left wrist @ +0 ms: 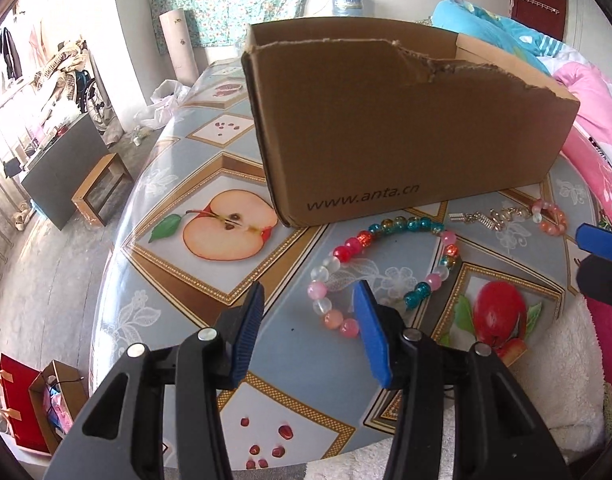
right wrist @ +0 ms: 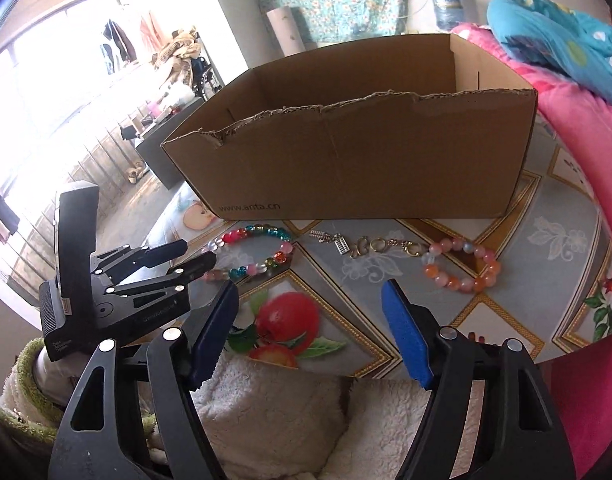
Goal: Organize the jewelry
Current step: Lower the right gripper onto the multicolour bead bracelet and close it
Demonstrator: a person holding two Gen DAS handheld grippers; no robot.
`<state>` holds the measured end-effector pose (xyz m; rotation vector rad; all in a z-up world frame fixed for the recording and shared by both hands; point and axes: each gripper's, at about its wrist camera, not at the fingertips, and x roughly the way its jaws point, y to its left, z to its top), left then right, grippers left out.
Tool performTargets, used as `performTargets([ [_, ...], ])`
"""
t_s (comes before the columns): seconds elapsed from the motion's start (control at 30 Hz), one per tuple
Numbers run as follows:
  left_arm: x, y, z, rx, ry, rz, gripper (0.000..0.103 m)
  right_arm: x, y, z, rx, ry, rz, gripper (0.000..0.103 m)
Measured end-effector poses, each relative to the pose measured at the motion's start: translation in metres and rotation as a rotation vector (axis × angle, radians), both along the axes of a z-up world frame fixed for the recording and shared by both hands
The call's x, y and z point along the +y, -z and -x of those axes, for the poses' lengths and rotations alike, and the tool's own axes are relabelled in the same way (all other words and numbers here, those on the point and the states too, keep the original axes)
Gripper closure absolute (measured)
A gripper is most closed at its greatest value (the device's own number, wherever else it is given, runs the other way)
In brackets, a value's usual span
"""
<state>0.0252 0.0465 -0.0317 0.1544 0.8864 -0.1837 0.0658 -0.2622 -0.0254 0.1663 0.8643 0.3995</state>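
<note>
The multicoloured glass-bead bracelet, a loop of teal, red, pink and clear beads, lies flat on the fruit-patterned oilcloth table, just ahead of my left hand-held gripper; its near arc sits right at the tip of that hand-held gripper's right blue pad, with the loop mostly to the right of the gap, so I judge I am lining up to pinch that near arc. The left jaws stand part open with nothing between them. Further right, a short silver-and-gold metal chain with charms lies in a line, touching a smaller orange-and-pink bead bracelet, which sits ahead and slightly right of my right hand-held gripper. That one is released too, jaws wide and empty, well short of the beads. All three pieces lie in a row just before the open brown cardboard box with a torn front edge, which stands beyond both hand-held grippers and looks to me like the place they are meant to go; laid out along its front wall, each needs only a short lift over the ragged rim. That front wall is the main thing in the way, since anything picked up must clear it. Pink and blue bedding crowds the table's right edge beside the box, and a fluffy white fabric lies beneath my right hand-held gripper.
</note>
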Motion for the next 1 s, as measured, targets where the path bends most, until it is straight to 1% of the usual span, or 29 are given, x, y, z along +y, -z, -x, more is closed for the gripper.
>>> performTargets([
  [0.13, -0.008, -0.009, 0.005, -0.032, 0.054, 0.042, 0.058, 0.013, 0.003, -0.012, 0.015, -0.035, -0.023, 0.050],
  [0.2, -0.011, -0.010, 0.003, -0.035, 0.070, 0.045, 0.059, 0.021, 0.005, -0.022, 0.028, -0.052, -0.029, 0.058],
  [0.23, -0.013, -0.010, 0.001, -0.035, 0.078, 0.046, 0.063, 0.024, 0.006, -0.026, 0.035, -0.059, -0.031, 0.060],
  [0.4, -0.017, 0.000, -0.018, 0.015, 0.067, 0.013, 0.078, 0.040, 0.015, -0.045, 0.073, -0.079, -0.008, 0.071],
  [0.43, -0.017, 0.001, -0.020, 0.028, 0.064, 0.011, 0.079, 0.043, 0.017, -0.047, 0.084, -0.078, 0.000, 0.072],
  [0.5, -0.017, 0.002, -0.023, 0.050, 0.059, 0.011, 0.080, 0.047, 0.022, -0.052, 0.105, -0.078, 0.012, 0.077],
  [0.6, -0.018, 0.004, -0.027, 0.074, 0.056, 0.008, 0.080, 0.051, 0.027, -0.055, 0.133, -0.079, 0.018, 0.082],
  [0.73, -0.020, 0.004, -0.034, 0.092, 0.046, -0.004, 0.080, 0.057, 0.029, -0.059, 0.149, -0.070, 0.033, 0.083],
  [0.8, -0.022, 0.003, -0.041, 0.102, 0.036, 0.003, 0.080, 0.059, 0.029, -0.061, 0.149, -0.067, 0.036, 0.084],
  [0.87, -0.023, 0.003, -0.045, 0.109, 0.031, 0.002, 0.080, 0.061, 0.028, -0.063, 0.149, -0.064, 0.053, 0.089],
  [1.0, -0.026, 0.004, -0.048, 0.120, 0.019, 0.000, 0.081, 0.062, 0.029, -0.065, 0.159, -0.057, 0.057, 0.091],
])
